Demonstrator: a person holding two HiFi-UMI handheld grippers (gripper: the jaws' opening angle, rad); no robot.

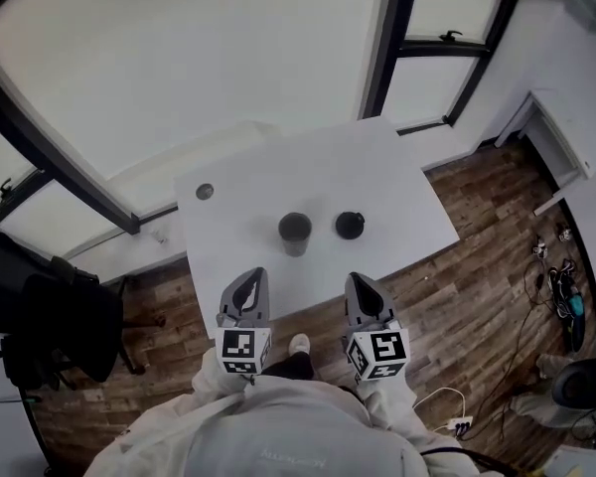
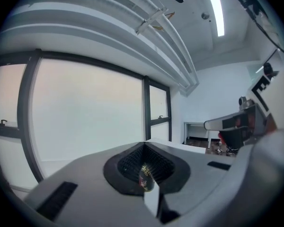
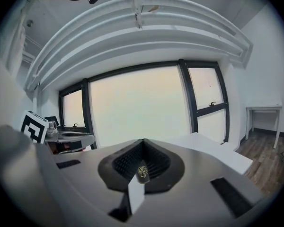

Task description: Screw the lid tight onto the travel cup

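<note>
White table (image 1: pixel 278 172), cup (image 1: pixel 295 233) ctr, lid (image 1: pixel 350 225) just R, sm disc (image 1: pixel 205 191) far L

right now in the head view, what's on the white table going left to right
On the table: small dark round spot → travel cup, open and upright → lid, lying apart from the cup.

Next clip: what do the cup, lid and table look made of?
Cup: dark, matt wall, perhaps coated metal or plastic; too small to settle. Lid: black and dull, probably plastic. Table: smooth plain white top without grain, likely laminate or painted board.
</note>
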